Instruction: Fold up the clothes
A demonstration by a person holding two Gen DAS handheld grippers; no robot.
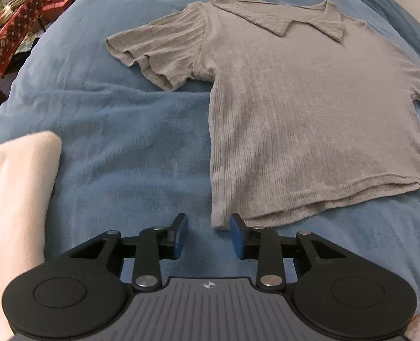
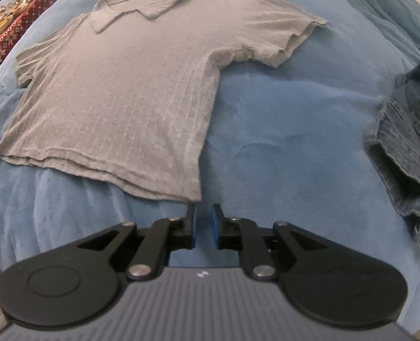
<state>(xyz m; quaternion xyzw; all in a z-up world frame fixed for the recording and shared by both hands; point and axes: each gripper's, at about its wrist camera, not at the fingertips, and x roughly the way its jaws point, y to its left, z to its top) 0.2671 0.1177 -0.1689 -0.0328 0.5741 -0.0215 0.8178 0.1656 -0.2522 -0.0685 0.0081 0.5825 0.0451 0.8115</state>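
Note:
A grey ribbed short-sleeved shirt (image 1: 309, 108) with a collar lies flat, face up, on a blue blanket (image 1: 124, 156). My left gripper (image 1: 208, 221) is at the shirt's near left hem corner. Its blue pads stand apart, and the corner's tip lies just inside the right pad without being pinched. In the right wrist view the same shirt (image 2: 119, 99) fills the left half. My right gripper (image 2: 204, 211) sits just short of the near right hem corner. A narrow gap shows between its pads, with only blanket (image 2: 281, 128) in it.
A folded white cloth (image 1: 14, 199) lies on the blanket left of my left gripper. A crumpled denim garment (image 2: 409, 147) lies at the right edge. Beyond the bed at far left stands a table with a red patterned cover (image 1: 8, 37) and clutter.

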